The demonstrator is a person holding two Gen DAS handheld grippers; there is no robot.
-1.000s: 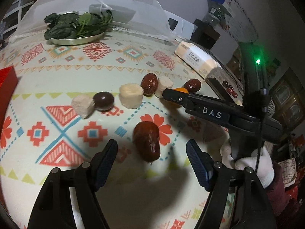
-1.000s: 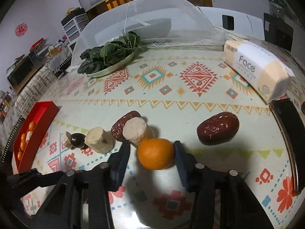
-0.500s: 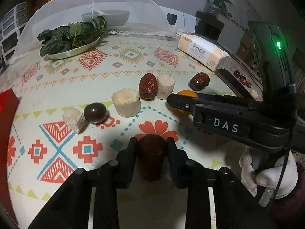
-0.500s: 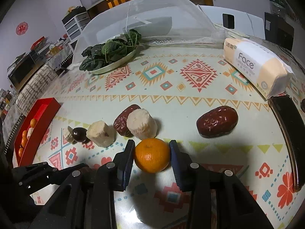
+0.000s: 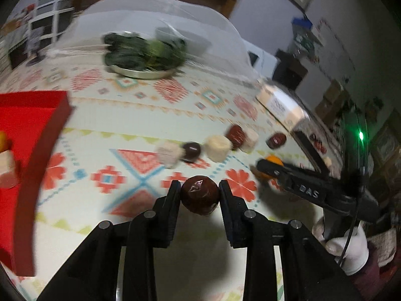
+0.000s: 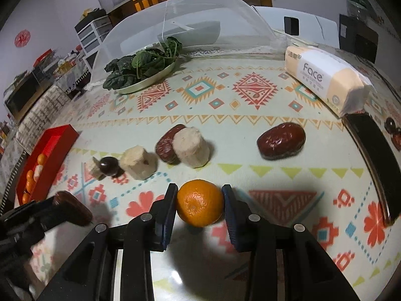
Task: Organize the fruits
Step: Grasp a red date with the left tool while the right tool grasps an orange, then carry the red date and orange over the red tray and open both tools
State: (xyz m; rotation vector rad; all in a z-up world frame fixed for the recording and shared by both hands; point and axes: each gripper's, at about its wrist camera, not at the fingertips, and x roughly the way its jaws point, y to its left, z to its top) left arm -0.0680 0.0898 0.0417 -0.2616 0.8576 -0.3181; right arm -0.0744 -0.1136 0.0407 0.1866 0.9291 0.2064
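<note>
Lifted off the cloth since a half-second ago: date (image 5: pixel 200 195), now clamped in left gripper (image 5: pixel 200 193) and swung toward red tray (image 5: pixel 32 135).
Pinched between right gripper (image 6: pixel 199 207) pads: orange (image 6: pixel 199 206), low over the patterned cloth (image 6: pixel 250 105). Left on the cloth: second date (image 6: pixel 281 141), third date (image 6: pixel 167 143) against a pale chunk (image 6: pixel 191 147), another chunk (image 6: pixel 137 161), dark round fruit (image 6: pixel 108 166). Behind: greens plate (image 6: pixel 147 75), tissue pack (image 6: pixel 325 80).
</note>
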